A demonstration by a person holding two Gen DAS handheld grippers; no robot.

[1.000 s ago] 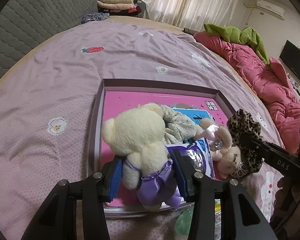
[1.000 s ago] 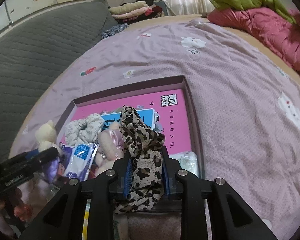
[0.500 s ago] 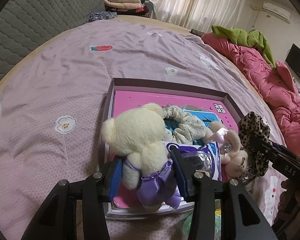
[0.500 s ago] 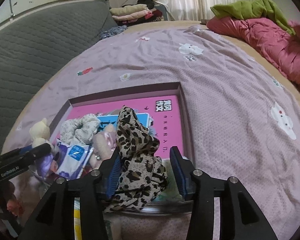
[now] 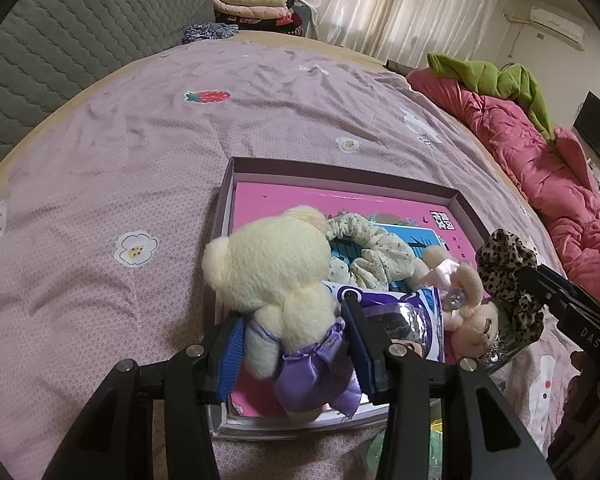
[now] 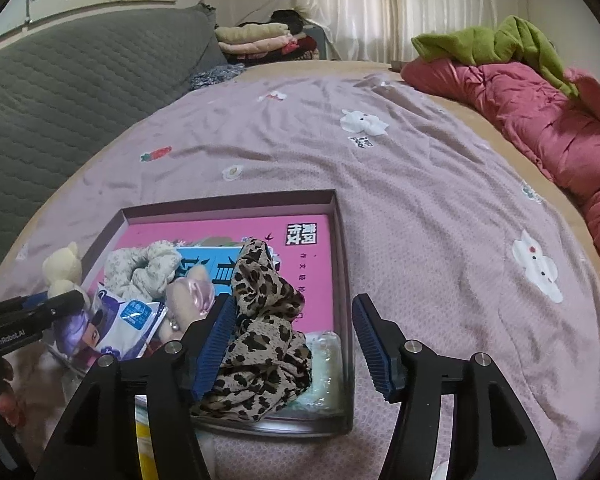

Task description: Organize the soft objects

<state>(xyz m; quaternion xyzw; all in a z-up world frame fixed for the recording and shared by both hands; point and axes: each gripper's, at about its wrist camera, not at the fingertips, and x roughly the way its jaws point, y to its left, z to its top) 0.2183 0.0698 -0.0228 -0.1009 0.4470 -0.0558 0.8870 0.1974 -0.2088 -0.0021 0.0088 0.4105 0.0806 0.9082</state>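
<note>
My left gripper (image 5: 296,344) is shut on a cream teddy bear (image 5: 272,264) with a purple bow, holding it over the near left corner of a shallow box (image 5: 340,172) with a pink lining. My right gripper (image 6: 294,300) has its jaws opening. A leopard-print scrunchie (image 6: 260,320) lies between them in the near part of the box (image 6: 228,202), leaning on the left pad and clear of the right one. A floral scrunchie (image 6: 140,272), a small beige plush with a pink bow (image 5: 468,312) and a purple-white packet (image 5: 400,312) also lie in the box.
The box sits on a mauve bedsheet (image 6: 420,200). A pink quilt (image 6: 540,120) with a green blanket (image 6: 492,40) runs along the right side. A grey quilted headboard (image 6: 60,80) stands at the left, and folded clothes (image 6: 256,38) are stacked at the back.
The right jaws have spread from a tight grip on the leopard scrunchie, which has slumped down into the box. The left gripper still holds the bear in the same spot.
</note>
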